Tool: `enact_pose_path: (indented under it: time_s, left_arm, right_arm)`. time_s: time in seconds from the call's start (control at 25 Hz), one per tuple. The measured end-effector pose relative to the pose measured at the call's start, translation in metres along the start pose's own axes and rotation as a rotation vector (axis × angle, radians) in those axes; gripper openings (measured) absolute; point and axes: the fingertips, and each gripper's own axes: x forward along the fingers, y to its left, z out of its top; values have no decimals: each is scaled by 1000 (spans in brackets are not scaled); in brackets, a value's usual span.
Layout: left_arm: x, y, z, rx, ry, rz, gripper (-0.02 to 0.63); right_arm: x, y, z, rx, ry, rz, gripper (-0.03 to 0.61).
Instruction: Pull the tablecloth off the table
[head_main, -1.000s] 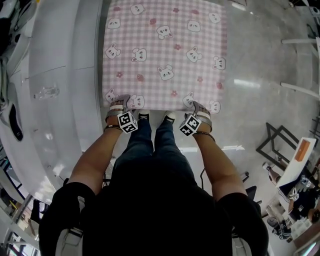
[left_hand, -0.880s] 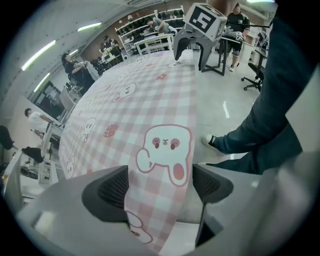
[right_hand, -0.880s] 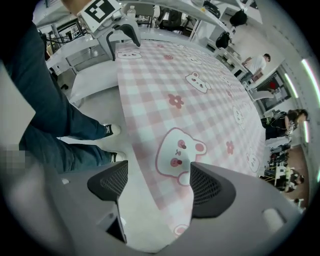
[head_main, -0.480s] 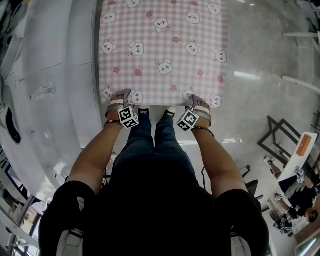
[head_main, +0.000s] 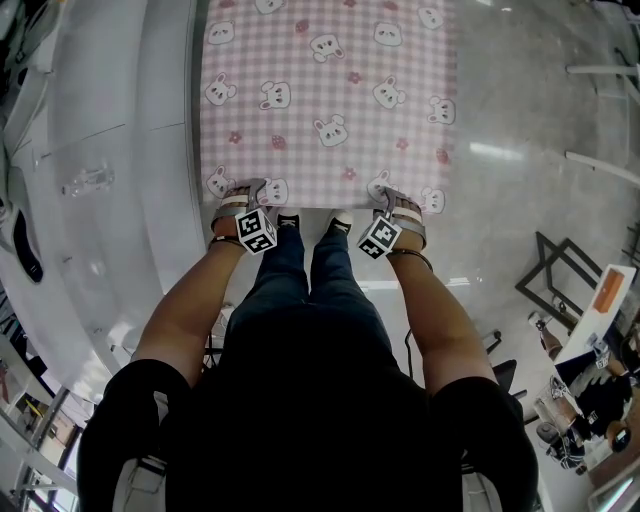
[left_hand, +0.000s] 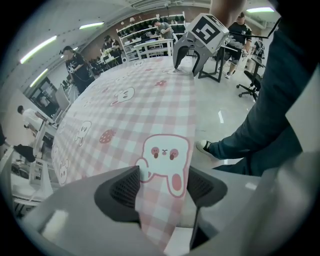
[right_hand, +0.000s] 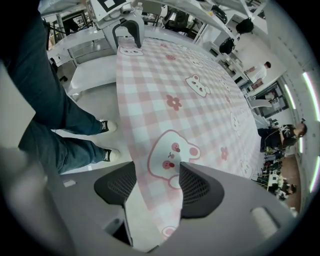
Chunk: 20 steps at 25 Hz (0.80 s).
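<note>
A pink checked tablecloth (head_main: 325, 100) printed with white bunnies covers the table. Both grippers stand at its near edge and point steeply down. My left gripper (head_main: 238, 195) is at the near left corner. In the left gripper view (left_hand: 164, 187) the hem with a bunny print runs between its pads, with a gap on either side. My right gripper (head_main: 397, 203) is at the near right corner. Its jaws (right_hand: 157, 185) have just been closing with the cloth's edge between them, and the pads still stand apart from it.
A white table (head_main: 110, 180) stands to the left of the covered one. The person's legs and shoes (head_main: 310, 240) are right at the near edge between the grippers. Grey floor (head_main: 520, 150) lies to the right, with a black frame (head_main: 560, 285) and shelving further off.
Both grippers have stayed at the cloth's near corners. The right gripper's marker cube has turned slightly. The cloth lies as before.
</note>
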Motion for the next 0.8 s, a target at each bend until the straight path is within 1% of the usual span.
enact_pose_path:
  time_s: [0.04, 0.16, 0.2, 0.24, 0.36, 0.4, 0.52, 0.68, 0.8]
  left_arm:
    - [-1, -1, 0, -3, -1, -8, 279]
    - [-4, -1, 1, 2, -1, -32, 223]
    - [-5, -2, 2, 6, -2, -38, 199]
    - [-6, -2, 4, 8, -3, -43, 178]
    - [-10, -5, 7, -1, -8, -54, 110]
    - [-12, -5, 7, -7, -8, -57, 77]
    - [-14, -3, 7, -23, 0, -57, 31]
    - [-17, 4, 10, -23, 17, -75, 7]
    - [-20, 7, 12, -41, 34, -102, 3]
  right_arm:
    - [-2, 2, 2, -9, -10, 11, 272]
    - [-7, 9, 4, -43, -39, 33, 159]
    - [-8, 11, 4, -49, -43, 32, 129]
    - [-9, 11, 3, -49, -44, 30, 114]
    - [-12, 7, 3, -34, -38, 23, 81]
    - [-13, 6, 3, -29, -36, 22, 70]
    - [-17, 2, 4, -28, -32, 19, 46]
    - [-23, -4, 4, -28, -22, 29, 29]
    - [-26, -9, 5, -11, -14, 50, 28]
